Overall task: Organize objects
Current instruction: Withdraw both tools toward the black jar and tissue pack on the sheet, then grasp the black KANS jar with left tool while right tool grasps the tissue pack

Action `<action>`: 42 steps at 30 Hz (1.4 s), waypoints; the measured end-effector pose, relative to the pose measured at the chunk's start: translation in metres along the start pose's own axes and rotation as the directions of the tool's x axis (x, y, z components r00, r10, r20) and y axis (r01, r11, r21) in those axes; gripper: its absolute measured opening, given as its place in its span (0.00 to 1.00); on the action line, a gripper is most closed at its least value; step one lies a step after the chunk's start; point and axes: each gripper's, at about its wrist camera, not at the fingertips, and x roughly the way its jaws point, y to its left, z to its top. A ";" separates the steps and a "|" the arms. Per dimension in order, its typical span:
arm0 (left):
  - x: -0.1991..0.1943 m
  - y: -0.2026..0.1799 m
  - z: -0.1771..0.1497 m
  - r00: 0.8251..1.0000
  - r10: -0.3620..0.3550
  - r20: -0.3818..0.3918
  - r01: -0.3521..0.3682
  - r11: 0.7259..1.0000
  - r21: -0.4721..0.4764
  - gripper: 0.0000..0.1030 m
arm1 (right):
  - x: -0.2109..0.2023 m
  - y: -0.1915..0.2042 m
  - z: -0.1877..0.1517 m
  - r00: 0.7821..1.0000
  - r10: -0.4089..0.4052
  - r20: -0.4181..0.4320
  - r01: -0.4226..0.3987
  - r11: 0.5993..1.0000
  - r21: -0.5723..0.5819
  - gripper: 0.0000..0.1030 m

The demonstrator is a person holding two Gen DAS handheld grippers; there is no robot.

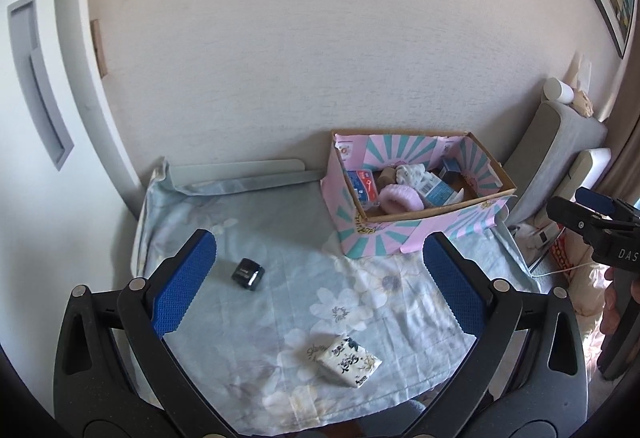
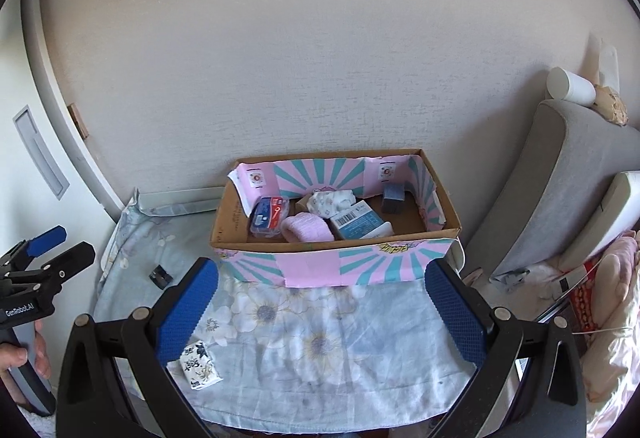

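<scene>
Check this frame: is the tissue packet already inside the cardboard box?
No: the tissue packet lies on the floral cloth in front of the cardboard box, outside it.

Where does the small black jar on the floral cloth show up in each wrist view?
Left wrist view: the small black jar lies left of centre on the floral cloth, just right of the left blue pad.
Right wrist view: it sits lower left, near the cloth's left edge.
Shared landmark: the pink and teal box, to the jar's right in both.

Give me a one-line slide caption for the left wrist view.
Open left gripper above floral cloth holding a tissue pack and black jar, beside the pink box.
</scene>
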 end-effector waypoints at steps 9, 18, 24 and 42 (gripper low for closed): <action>-0.010 0.012 -0.001 1.000 0.002 0.013 -0.002 1.000 0.001 1.00 | -0.007 0.020 -0.001 0.999 0.038 0.036 -0.037 0.999 -0.023 1.00; -0.016 0.033 0.000 1.000 0.027 0.008 -0.027 1.000 -0.001 1.00 | -0.002 0.056 -0.005 0.993 0.118 0.025 -0.116 0.990 -0.076 1.00; 0.001 0.059 -0.011 0.999 0.020 -0.042 -0.021 1.000 -0.015 1.00 | 0.017 0.084 -0.014 0.986 0.167 -0.015 -0.168 0.980 -0.102 1.00; 0.135 0.091 -0.068 0.985 -0.053 -0.163 0.071 0.991 0.110 0.99 | 0.109 0.149 -0.099 0.958 0.256 -0.130 -0.281 0.928 -0.247 0.97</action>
